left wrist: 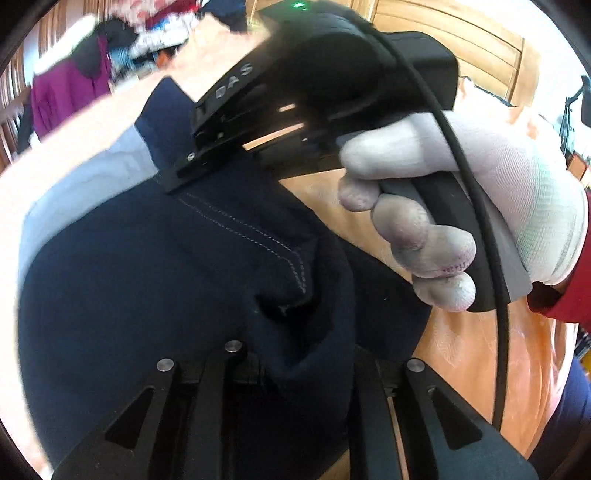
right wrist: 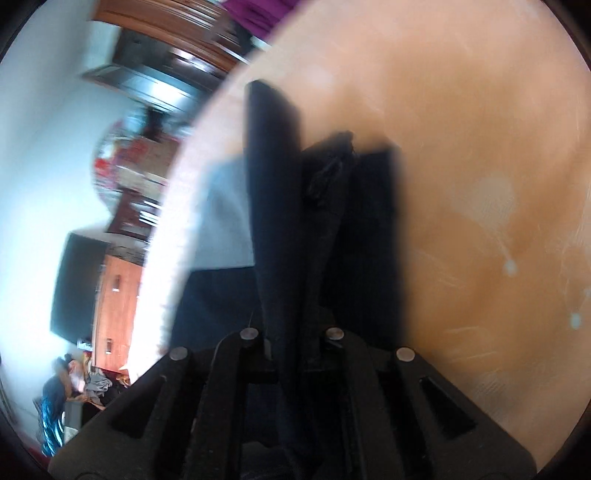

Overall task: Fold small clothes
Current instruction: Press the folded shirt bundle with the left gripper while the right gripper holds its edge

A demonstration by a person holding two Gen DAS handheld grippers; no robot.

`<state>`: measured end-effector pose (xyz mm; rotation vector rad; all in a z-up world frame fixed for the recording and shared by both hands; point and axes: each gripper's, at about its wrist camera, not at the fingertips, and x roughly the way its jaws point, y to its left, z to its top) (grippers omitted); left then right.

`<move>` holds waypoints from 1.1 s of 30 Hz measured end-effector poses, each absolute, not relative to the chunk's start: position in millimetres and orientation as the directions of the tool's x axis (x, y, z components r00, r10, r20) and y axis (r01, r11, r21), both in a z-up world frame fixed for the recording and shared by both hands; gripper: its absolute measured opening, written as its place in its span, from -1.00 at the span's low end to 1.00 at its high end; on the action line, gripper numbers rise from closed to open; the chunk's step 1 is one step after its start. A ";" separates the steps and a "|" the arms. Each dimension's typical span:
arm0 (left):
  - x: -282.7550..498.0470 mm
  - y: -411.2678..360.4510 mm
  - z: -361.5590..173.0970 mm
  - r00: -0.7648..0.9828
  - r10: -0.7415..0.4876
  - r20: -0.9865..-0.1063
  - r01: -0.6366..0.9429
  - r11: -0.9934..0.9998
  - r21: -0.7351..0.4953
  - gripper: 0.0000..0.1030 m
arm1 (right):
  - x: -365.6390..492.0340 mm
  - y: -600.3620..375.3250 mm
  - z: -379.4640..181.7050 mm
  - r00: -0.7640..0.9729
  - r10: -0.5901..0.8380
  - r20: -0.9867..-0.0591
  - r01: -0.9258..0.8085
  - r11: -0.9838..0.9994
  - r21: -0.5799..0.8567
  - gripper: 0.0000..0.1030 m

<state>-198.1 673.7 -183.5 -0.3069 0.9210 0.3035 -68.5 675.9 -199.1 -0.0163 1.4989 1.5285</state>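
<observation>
A navy garment (left wrist: 155, 266) with white stitching and a light blue panel (left wrist: 85, 184) lies bunched on the orange table (left wrist: 465, 354). My left gripper (left wrist: 295, 369) is shut on a fold of it, and the cloth hides its fingertips. My right gripper (left wrist: 181, 177), held by a white-gloved hand (left wrist: 498, 192), is clamped on the garment's far edge near the stitched seam. In the right wrist view the right gripper (right wrist: 325, 155) holds a dark fold of the navy garment (right wrist: 328, 192) between its fingers above the table (right wrist: 480, 166), with the light blue panel (right wrist: 225, 218) to its left.
A black cable (left wrist: 476, 177) runs down from the right gripper across the gloved hand. A pile of mixed clothes (left wrist: 159, 33) and a purple garment (left wrist: 66, 92) lie beyond the table's far edge. Wooden doors (left wrist: 461, 40) stand behind.
</observation>
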 end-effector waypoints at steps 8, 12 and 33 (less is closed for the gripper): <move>-223.8 662.5 -169.3 0.580 0.142 -0.802 -0.395 0.910 -0.124 -0.60 | -73.0 664.8 -188.9 -0.645 0.533 -0.547 -0.535 0.196 0.822 -0.51; -278.4 636.8 -123.0 0.639 0.221 -0.737 -0.429 0.897 -0.104 -0.53 | -80.4 633.2 -171.0 -0.665 0.536 -0.519 -0.505 0.189 0.842 -0.13; -385.9 645.4 -132.7 0.511 0.466 -0.723 -0.685 0.728 -0.015 -0.29 | -155.0 572.5 -119.4 -0.316 0.623 -0.716 -0.745 0.305 0.594 0.29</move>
